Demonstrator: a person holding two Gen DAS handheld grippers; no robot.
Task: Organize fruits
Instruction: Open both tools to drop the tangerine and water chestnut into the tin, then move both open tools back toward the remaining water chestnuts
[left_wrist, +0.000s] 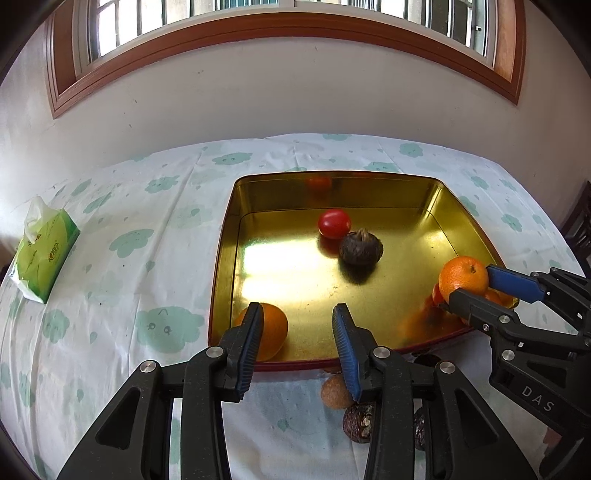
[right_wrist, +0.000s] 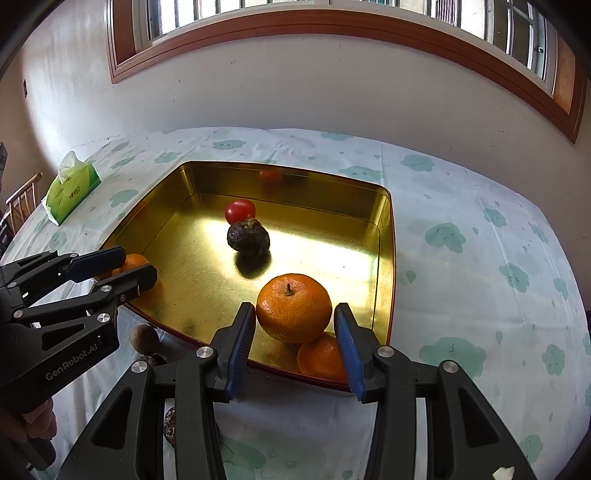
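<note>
A gold tin tray (left_wrist: 225, 258) sits on the bench, which is covered by a white cloth printed with green clouds (left_wrist: 122, 229). Both grippers reach over its near edge.

The left gripper (left_wrist: 298, 314) hangs over the tray's near left corner. An orange (left_wrist: 275, 330) lies there, against the outer face of the gripper's left finger rather than between the two. The jaws stand apart with only bare tray floor between them.

The right gripper (right_wrist: 295, 314) is at the near right corner. A stemmed orange (right_wrist: 294, 306) sits between its blue pads (right_wrist: 345, 339), resting on top of a second orange (right_wrist: 319, 356) that lies against the tray's front wall. A thin gap shows on either side of the fruit, so the jaws are open around it, not pressing.

Further in, near the middle of the tray, a red tomato (left_wrist: 334, 222) touches a dark, wrinkled fruit (left_wrist: 361, 246).

Outside the tray, on the cloth just in front of its near rim, lie a small brown round fruit (left_wrist: 334, 391) and a dark wrinkled one (left_wrist: 359, 422), partly hidden by the left gripper.

A green tissue pack (left_wrist: 42, 254) rests well off to the left. A white wall with a wood-framed window (left_wrist: 258, 22) rises behind the bench.
</note>
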